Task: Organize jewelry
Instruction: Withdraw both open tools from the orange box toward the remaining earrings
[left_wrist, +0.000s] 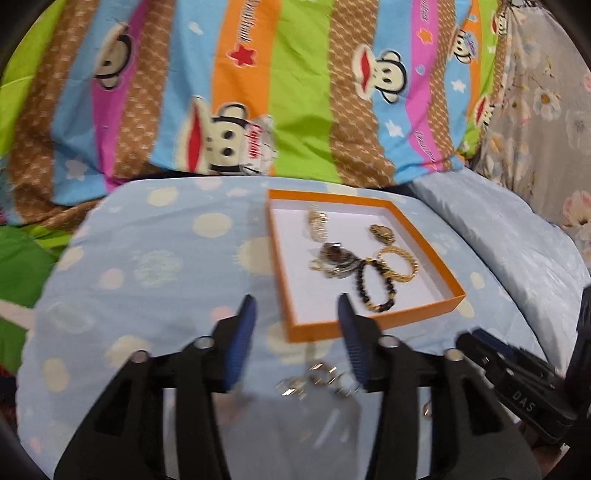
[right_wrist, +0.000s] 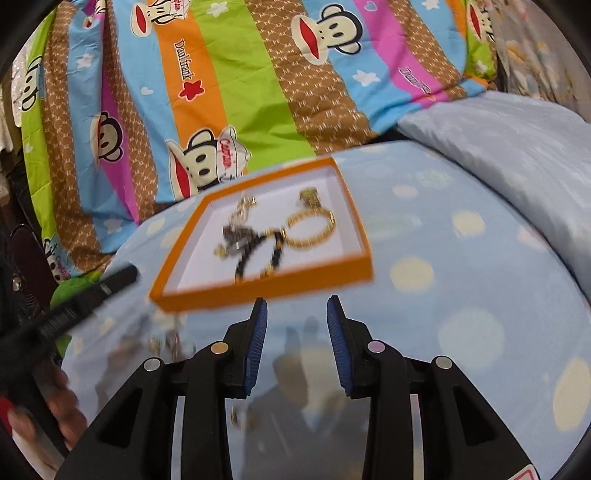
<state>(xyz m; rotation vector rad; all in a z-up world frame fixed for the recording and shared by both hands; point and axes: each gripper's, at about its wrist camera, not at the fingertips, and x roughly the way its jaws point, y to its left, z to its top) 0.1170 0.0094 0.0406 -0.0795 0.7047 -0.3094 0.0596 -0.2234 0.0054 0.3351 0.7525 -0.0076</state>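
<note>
Motion blur softens both views, so the small metal pieces (left_wrist: 317, 376) lying loose on the bed's dotted blue cover (left_wrist: 147, 258), just in front of the orange box (left_wrist: 373, 321), cannot be told apart; they read only as silvery and gold glints, partly hidden behind the left tongs (left_wrist: 297, 306). The box is a shallow square tray of card with a white floor, resting flat on the cover. Inside it lie a ribbed gold bangle (left_wrist: 399, 264), a loop of dark round beads (left_wrist: 375, 286), a smeared tangle of dark and silver metal (left_wrist: 338, 258) and a pale gold chain (left_wrist: 318, 221). Both tongs stand open with nothing between their ridged blue pads; the right tongs (right_wrist: 297, 314) hover near the box's front wall. A striped cartoon-monkey quilt (left_wrist: 295, 92) is bunched behind.
</note>
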